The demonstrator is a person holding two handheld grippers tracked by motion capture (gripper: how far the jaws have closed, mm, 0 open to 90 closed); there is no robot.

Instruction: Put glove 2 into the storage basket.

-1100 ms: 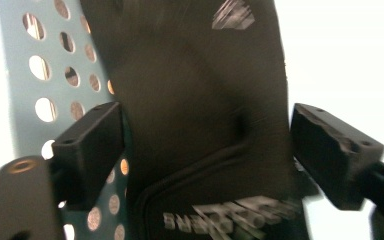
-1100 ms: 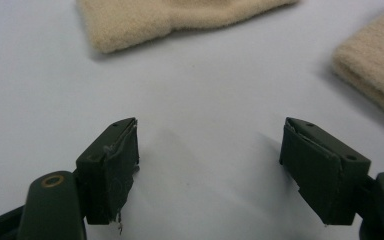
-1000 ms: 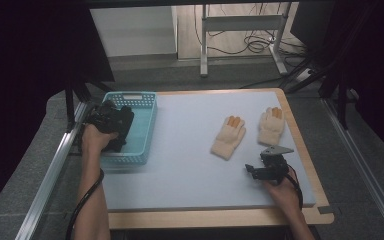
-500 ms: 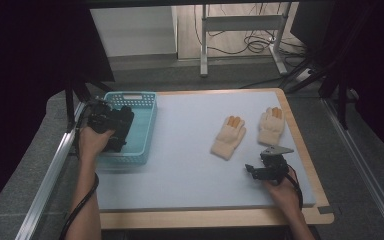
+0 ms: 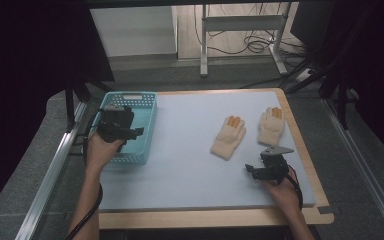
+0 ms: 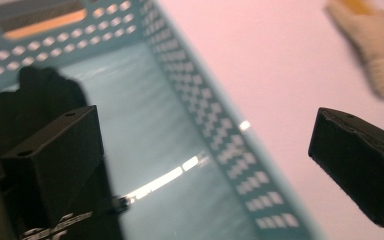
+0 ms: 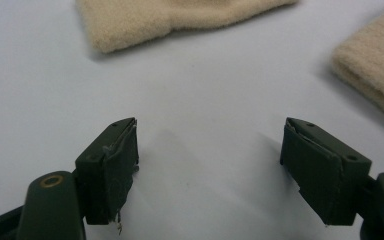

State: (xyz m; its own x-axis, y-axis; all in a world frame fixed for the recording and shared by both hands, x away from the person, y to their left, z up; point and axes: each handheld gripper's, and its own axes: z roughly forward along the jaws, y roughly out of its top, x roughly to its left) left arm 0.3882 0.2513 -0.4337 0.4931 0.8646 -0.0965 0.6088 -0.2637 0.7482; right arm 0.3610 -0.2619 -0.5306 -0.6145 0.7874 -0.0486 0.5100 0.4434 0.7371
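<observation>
Likely a pick-up starting: right gripper (image 5: 260,167), jaws spread and empty, must reach the near glove (image 5: 228,137). Left gripper (image 5: 125,131) hangs spread over the basket (image 5: 146,120).

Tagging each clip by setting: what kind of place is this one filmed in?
Probably a lab or workshop recording bench, not a home. A pale mat covers a wood-edged table framed by metal rails, cables lie loose on the floor behind, and dark curtains close both sides. Props are sparse: a teal basket, two knit gloves.
</observation>
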